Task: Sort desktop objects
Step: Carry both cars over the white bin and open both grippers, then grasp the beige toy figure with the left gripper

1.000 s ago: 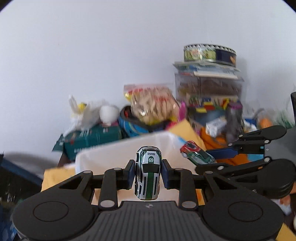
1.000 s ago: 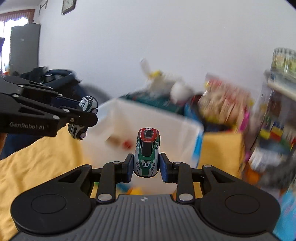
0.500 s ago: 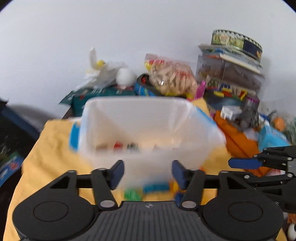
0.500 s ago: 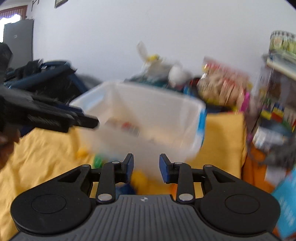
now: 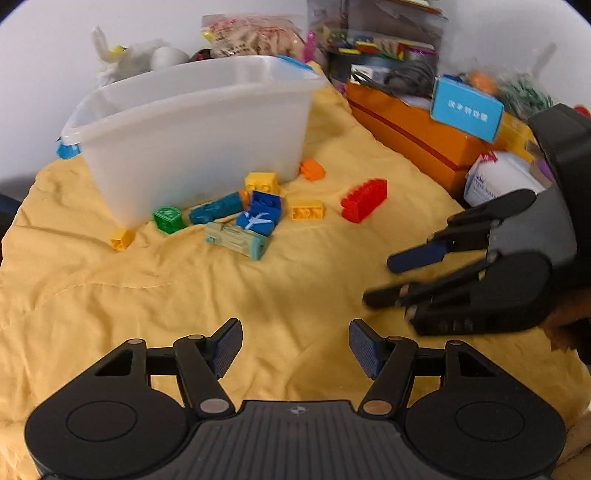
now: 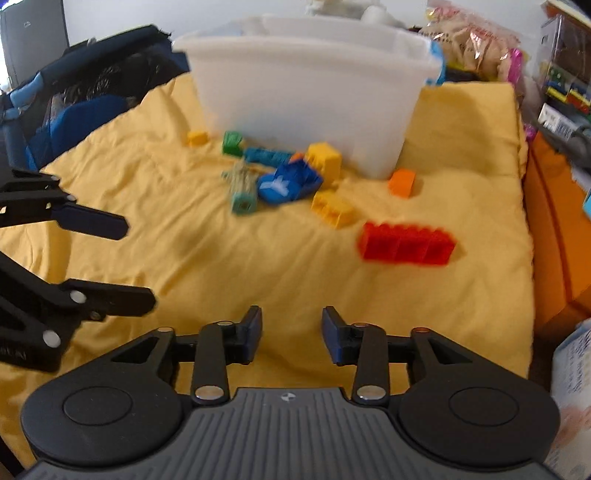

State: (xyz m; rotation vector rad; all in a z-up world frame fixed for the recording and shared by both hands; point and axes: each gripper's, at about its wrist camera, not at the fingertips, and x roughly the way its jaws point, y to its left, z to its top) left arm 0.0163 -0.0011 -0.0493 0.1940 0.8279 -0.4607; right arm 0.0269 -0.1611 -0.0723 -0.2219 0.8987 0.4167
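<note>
Loose toy bricks lie on the yellow cloth (image 5: 184,295) in front of a translucent white bin (image 5: 192,122). Among them are a long red brick (image 5: 364,199), a blue piece (image 5: 260,216), yellow bricks (image 5: 306,210), an orange brick (image 5: 312,170) and a green block (image 5: 168,218). My left gripper (image 5: 295,343) hangs open over bare cloth, short of the bricks, with nothing between its fingers. My right gripper (image 6: 291,328) is empty too, its jaws opening above the cloth. The red brick (image 6: 406,243) lies ahead of it to the right, and the bin (image 6: 306,99) stands behind the pile.
An orange box (image 5: 413,136) with a blue carton (image 5: 467,109) borders the cloth on the right, with a white tub (image 5: 498,177) beside it. Snack bags (image 5: 255,33) and stacked cases crowd behind the bin. A dark blue bag (image 6: 74,110) sits off the cloth's left edge.
A second ago each gripper held a toy car above the bin. Both cars are gone from the jaws, which have opened. Both grippers have dropped and tilted down toward the bricks.
</note>
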